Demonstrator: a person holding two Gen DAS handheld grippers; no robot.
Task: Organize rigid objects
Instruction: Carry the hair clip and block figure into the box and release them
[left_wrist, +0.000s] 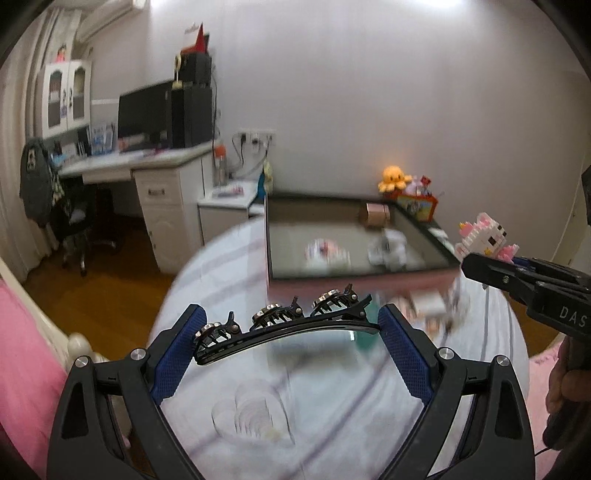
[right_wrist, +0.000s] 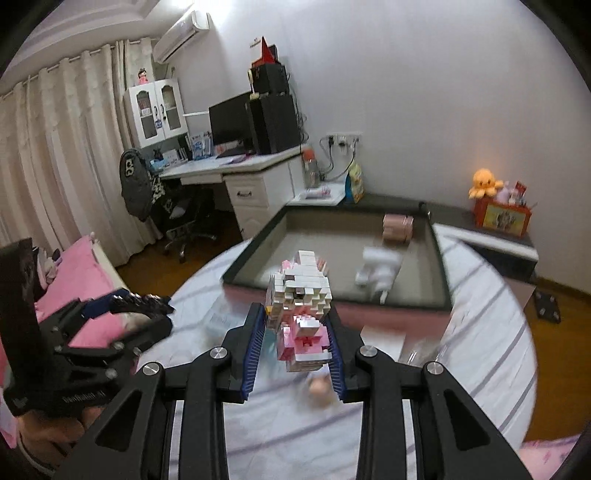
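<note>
Over the round striped table (right_wrist: 480, 332), the dark shallow tray (right_wrist: 441, 266) holds few items, while left gripper (left_wrist: 288, 328) fingers clamp a black rhinestone hair clip (left_wrist: 284, 321) and right gripper (right_wrist: 295, 332) fingers pinch a pink-and-white brick cat figure (right_wrist: 301, 314), both undelivered.

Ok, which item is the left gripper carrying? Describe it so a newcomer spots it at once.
Start at the round table with the pale striped cloth. Above it, the left gripper holds a long black hair clip crosswise between its blue-padded jaws. Three small claw clips topped with sparkly stones line its curved bar, unlike the pink-and-white brick cat figure in the right gripper.
</note>
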